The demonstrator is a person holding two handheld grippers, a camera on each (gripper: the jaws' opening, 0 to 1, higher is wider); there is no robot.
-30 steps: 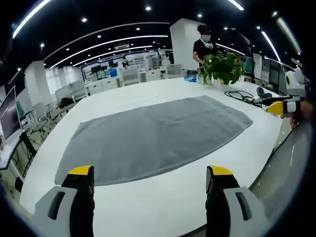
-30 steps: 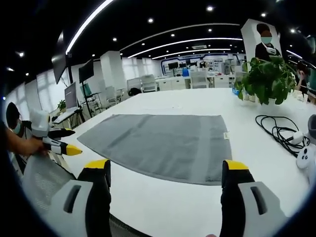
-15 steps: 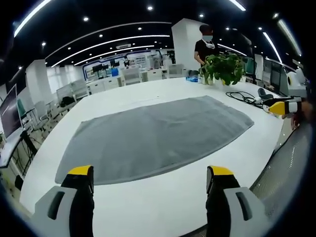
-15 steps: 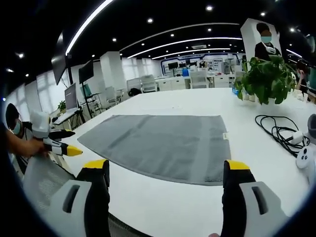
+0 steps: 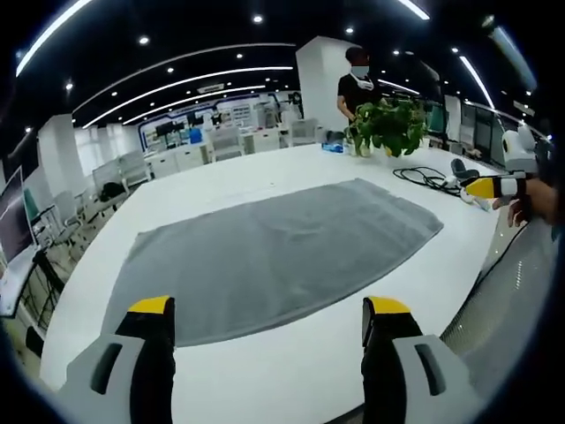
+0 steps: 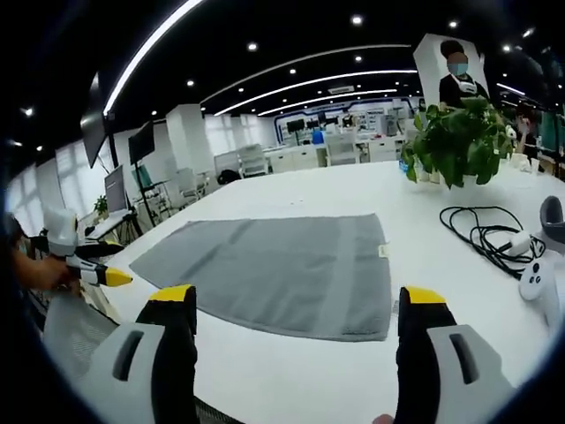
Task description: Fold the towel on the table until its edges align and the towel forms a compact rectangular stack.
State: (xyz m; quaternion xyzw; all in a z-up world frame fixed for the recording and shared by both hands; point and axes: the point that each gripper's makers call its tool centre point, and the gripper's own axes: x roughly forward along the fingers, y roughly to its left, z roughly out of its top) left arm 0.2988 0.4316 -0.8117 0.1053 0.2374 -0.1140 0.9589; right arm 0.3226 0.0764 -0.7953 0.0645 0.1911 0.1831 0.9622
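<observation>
A grey towel [image 5: 274,252] lies spread flat on the white table [image 5: 265,371], also seen as the towel [image 6: 278,269] in the right gripper view. My left gripper [image 5: 265,318] hovers open over the table's near edge, short of the towel's near hem, with nothing between its yellow-tipped fingers [image 5: 152,309]. My right gripper [image 6: 296,305] is open too, just short of the towel's near edge. In the right gripper view the left gripper [image 6: 84,269] shows at the far left, held by a hand; in the left gripper view the right gripper [image 5: 499,185] shows at the far right.
A potted plant [image 6: 459,137] stands at the table's far side, with a person [image 5: 355,84] behind it. A black cable [image 6: 481,234] and a white controller [image 6: 538,278] lie right of the towel. A mesh chair back [image 5: 512,300] sits beside the table edge.
Both views have shifted slightly as the hands moved; the towel lies as before and both grippers stay open.
</observation>
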